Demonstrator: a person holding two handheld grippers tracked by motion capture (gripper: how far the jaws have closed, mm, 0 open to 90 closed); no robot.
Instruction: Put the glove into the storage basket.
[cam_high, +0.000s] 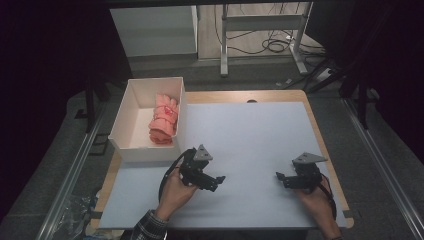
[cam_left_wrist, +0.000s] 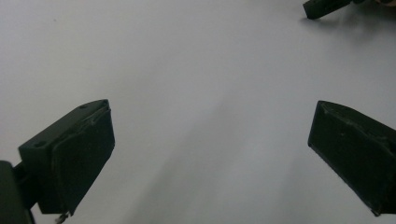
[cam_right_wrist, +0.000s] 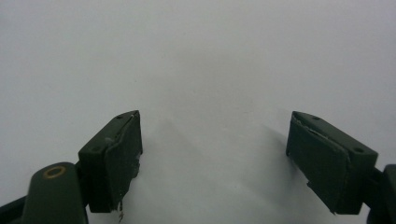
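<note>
A white box (cam_high: 131, 113) stands at the table's left rear, and a rolled pink cloth (cam_high: 164, 120) lies inside it against the right wall. My left gripper (cam_high: 218, 182) is held low over the grey mat near the front, just right of the box's near corner, pointing right. It is open with nothing between its jaws (cam_left_wrist: 210, 154). My right gripper (cam_high: 281, 179) hovers at the front right, pointing left toward the other one. Its jaws also stand wide apart over bare mat (cam_right_wrist: 212, 154). The tip of the right gripper (cam_left_wrist: 322, 7) shows far off in the left gripper view.
A grey mat (cam_high: 260, 135) covers the wooden table (cam_high: 240, 96). Behind the table stand a white desk frame (cam_high: 260, 30) with cables on the floor and a white cabinet (cam_high: 155, 30). Dark stands flank both sides.
</note>
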